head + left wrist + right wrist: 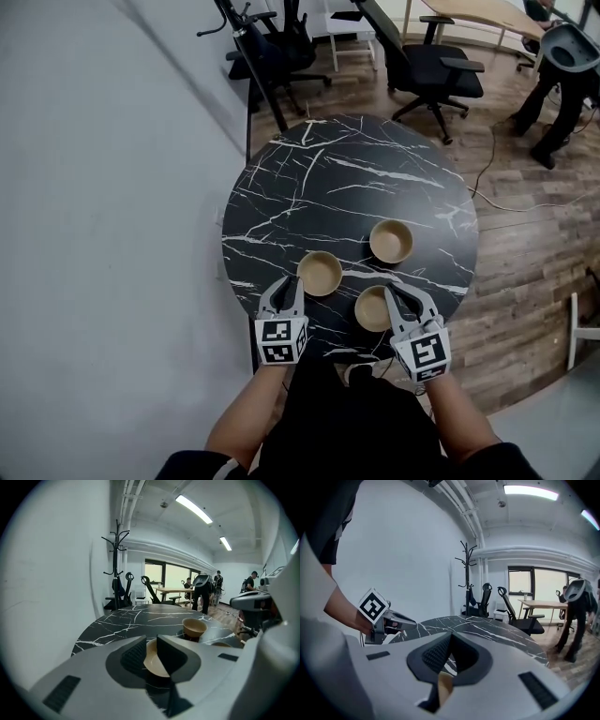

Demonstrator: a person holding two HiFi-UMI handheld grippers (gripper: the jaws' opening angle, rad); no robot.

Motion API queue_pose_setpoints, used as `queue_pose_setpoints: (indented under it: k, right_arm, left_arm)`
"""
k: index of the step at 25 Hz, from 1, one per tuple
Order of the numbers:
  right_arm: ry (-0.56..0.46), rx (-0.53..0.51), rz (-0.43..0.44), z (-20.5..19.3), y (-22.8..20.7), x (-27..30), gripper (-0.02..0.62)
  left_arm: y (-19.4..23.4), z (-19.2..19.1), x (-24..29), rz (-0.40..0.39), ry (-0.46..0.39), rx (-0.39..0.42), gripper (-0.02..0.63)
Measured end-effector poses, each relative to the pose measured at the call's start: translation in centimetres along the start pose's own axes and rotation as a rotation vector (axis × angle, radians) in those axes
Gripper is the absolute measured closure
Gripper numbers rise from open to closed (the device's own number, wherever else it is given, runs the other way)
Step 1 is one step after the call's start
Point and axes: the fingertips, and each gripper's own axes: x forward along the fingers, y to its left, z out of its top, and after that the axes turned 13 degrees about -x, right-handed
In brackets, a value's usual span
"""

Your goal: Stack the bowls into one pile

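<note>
Office room: white wall along the left, wood floor to the right, strip lights overhead.

Round tabletop, black marble with white veins. Its left edge is close to the wall. Its right and far edges open onto the floor.

Black chairs stand just beyond the far edge. Coat stand by the wall. A cable trails on the floor at right. A person stands well off, far right.

Three bowls, all on the near half: tan, round, open side up, each apart from the others. Far bowl is toward the right. Left bowl is beside it. Near bowl is closest to the edge.

Left tongs released, with a narrow gap. Their tips are at the left bowl's near rim, and the rim shows through the gap. Right tongs clenched, tips together over the near bowl's right side, grasping nothing that shows.
</note>
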Motion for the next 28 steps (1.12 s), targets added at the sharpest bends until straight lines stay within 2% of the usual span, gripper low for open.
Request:
queue_pose_setpoints:
  k: [3, 7, 13, 17, 20, 28]
  right_arm:
    - [-0.003, -0.007, -0.005, 0.3, -0.4, 0.2, 0.588]
    - [0.016, -0.004, -0.023, -0.2, -1.2, -0.2, 0.588]
    - [0.033, 0.0, -0.025, -0.7, -1.9, -0.4, 0.588]
    - [0.047, 0.004, -0.014, -1.3, -1.8, -0.2, 0.588]
    - [0.048, 0.006, -0.013, -1.6, -1.8, 0.2, 0.588]
    - [0.044, 0.013, 0.0, -1.7, -1.6, 0.7, 0.588]
  left_arm:
    - [0.7, -1.0, 1.3, 0.014, 0.05, -0.017, 0.48]
    - [1.5, -2.7, 3.3, 0.043, 0.127, -0.049, 0.443]
    - [3.2, -5.3, 5.5, 0.096, 0.231, -0.132, 0.44]
    - [3.5, -6.5, 6.3, 0.08, 0.274, -0.18, 0.453]
    - [3.7, -7.2, 6.8, 0.081, 0.313, -0.217, 0.49]
    - [3.7, -7.3, 7.0, 0.112, 0.322, -0.218, 0.563]
